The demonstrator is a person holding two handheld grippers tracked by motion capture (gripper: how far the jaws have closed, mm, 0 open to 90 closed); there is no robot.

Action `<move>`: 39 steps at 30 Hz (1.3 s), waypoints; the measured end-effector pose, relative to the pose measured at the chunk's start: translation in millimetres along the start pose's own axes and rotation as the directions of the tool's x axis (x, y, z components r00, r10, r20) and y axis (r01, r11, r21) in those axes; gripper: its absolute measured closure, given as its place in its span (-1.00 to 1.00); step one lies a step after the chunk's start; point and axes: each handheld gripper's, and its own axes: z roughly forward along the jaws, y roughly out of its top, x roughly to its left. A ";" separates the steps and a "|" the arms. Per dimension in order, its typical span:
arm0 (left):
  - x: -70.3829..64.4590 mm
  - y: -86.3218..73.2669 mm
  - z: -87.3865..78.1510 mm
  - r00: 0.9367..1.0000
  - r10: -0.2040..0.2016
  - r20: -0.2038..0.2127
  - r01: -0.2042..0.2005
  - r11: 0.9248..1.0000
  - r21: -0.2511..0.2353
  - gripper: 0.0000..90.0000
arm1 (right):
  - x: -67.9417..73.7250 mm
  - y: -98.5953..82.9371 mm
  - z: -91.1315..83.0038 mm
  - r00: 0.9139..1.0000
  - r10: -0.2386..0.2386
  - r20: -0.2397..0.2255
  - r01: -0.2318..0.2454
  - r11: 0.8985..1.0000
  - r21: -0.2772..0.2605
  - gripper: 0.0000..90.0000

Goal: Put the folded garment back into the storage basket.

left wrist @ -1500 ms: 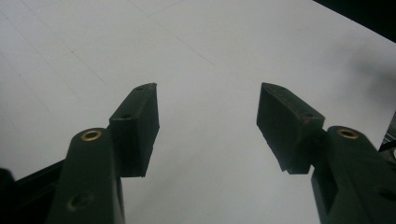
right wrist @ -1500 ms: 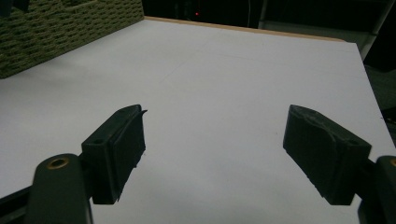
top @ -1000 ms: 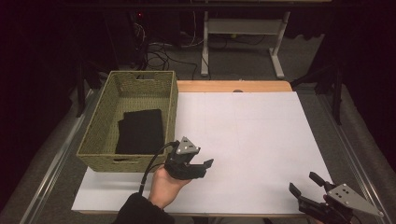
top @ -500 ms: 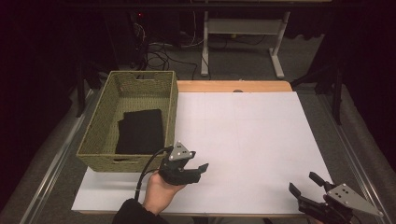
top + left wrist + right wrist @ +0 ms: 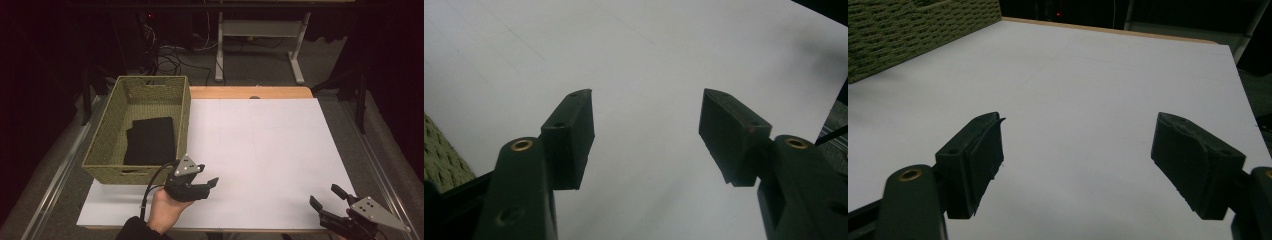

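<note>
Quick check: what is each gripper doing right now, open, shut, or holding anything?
Left gripper: open, holding nothing.
Right gripper: open, holding nothing.

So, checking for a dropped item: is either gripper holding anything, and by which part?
Nothing is held: the left gripper and right gripper are both open and empty.

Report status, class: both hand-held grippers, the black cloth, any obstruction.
Left hand-held gripper open, empty. Right hand-held gripper open, empty. Black cloth folded inside wicker basket. White sheet bare between them.
</note>
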 end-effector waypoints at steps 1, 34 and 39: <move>0.1 -0.4 -0.8 1.000 0.000 0.000 0.000 1.000 -0.001 -0.19 | 0.0 0.0 0.0 1.000 0.000 0.000 0.000 1.000 0.000 -0.52; 7.1 -27.0 -23.8 1.000 0.002 -0.030 -0.003 1.000 -0.027 -0.19 | 0.1 0.0 0.1 1.000 0.001 0.002 -0.001 1.000 0.001 -0.52; 8.7 -31.0 -27.7 0.999 -0.002 -0.036 0.001 1.000 -0.029 -0.19 | 0.3 0.1 0.2 1.000 0.001 0.003 -0.001 1.000 0.001 -0.52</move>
